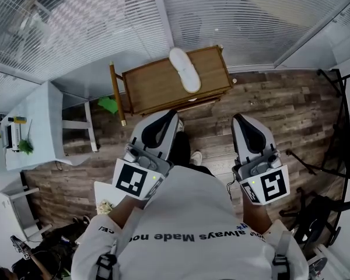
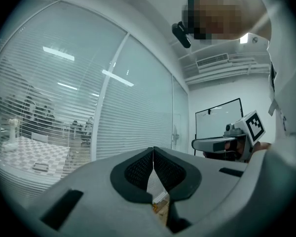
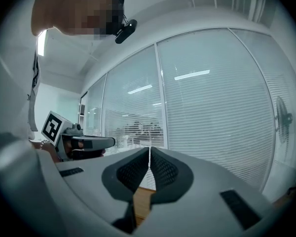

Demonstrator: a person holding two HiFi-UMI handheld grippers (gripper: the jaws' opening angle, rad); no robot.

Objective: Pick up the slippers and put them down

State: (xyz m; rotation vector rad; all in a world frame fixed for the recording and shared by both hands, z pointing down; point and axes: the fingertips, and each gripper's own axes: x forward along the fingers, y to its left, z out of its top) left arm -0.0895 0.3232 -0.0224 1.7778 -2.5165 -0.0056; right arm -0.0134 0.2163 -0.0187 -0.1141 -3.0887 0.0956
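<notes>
A white desk (image 1: 44, 121) stands at the left, then a wooden table (image 1: 151, 89) that carries one white slipper (image 1: 184, 69), well ahead of the two grippers. The left gripper (image 1: 172, 115) and right gripper (image 1: 237, 118) each have their jaws pressed together on nothing. Only the head view shows the slipper. The gripper views show blinds (image 2: 64, 98) and each other's gripper.

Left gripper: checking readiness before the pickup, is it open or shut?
Shut: the left gripper has fingers meeting at the tips, nothing held.
</notes>
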